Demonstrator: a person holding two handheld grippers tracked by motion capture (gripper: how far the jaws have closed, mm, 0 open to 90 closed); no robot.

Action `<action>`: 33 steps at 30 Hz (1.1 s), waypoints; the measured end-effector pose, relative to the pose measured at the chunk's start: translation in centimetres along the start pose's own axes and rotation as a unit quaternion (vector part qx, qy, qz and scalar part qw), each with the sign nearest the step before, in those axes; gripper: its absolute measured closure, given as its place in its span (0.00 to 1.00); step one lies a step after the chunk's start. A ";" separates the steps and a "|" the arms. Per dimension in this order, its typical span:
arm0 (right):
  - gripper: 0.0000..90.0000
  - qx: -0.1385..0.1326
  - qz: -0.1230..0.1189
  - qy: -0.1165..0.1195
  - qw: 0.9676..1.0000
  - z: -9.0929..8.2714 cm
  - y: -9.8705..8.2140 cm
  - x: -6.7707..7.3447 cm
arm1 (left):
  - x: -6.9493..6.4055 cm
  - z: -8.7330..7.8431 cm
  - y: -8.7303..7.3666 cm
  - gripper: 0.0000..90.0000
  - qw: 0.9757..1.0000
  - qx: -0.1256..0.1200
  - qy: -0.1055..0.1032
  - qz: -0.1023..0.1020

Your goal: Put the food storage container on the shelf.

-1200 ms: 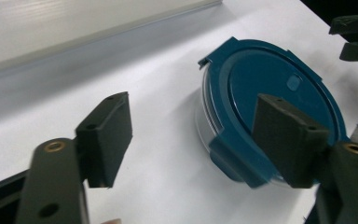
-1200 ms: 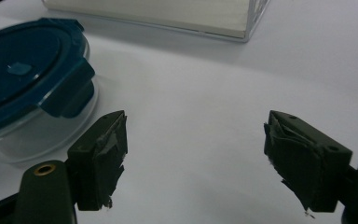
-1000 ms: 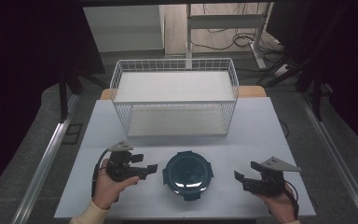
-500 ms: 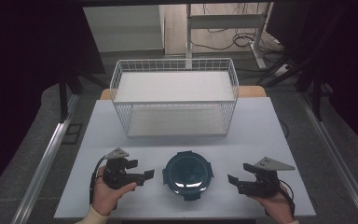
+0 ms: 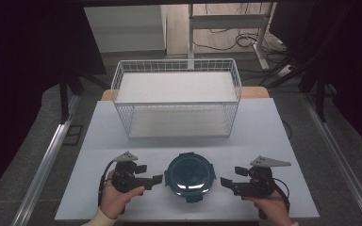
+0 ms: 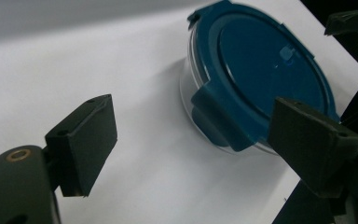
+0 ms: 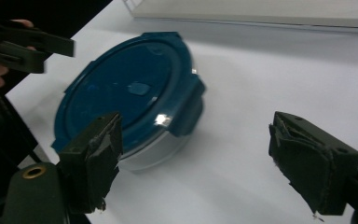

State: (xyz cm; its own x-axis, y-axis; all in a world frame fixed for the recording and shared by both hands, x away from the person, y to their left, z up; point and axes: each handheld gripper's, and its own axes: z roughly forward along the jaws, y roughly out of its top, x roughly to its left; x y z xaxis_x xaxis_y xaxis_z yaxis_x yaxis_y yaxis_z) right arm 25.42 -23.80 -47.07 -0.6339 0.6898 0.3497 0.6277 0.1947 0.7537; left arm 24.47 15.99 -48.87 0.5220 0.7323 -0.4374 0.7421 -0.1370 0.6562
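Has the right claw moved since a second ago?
Yes. In the high view the right claw has slid left across the table, closing in on the round blue-lidded container, which stays put. It is open, not touching.

Lab: dark curtains, floor cables, metal frame.
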 end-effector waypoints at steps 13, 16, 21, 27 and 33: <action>0.14 0.024 0.019 0.024 0.999 2.8 2.6 0.3 | 0.1 1.0 0.8 0.17 0.999 -0.004 -0.003 -0.037; 0.14 0.027 0.039 0.034 0.998 3.7 3.0 0.2 | 0.2 1.4 1.2 0.16 0.999 -0.008 -0.014 -0.049; 0.13 0.039 0.048 0.036 0.997 4.8 3.0 0.7 | 0.5 2.8 0.9 0.15 0.996 0.004 -0.047 -0.070; 0.10 0.058 0.083 0.039 0.994 6.2 2.6 0.4 | 0.9 3.5 0.2 0.15 0.992 0.013 -0.082 -0.100; 0.08 0.079 0.114 0.061 0.988 7.5 1.9 0.0 | 1.2 5.1 -0.7 0.15 0.984 0.031 -0.116 -0.130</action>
State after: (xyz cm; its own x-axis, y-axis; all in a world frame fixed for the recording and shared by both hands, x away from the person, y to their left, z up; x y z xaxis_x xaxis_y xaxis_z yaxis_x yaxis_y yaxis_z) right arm 29.94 -18.22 -49.82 -0.5107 0.6418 0.5721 0.8175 0.1565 0.5542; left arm 26.73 13.55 -52.93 0.3882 0.5772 -0.7184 0.8834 -0.0110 0.4685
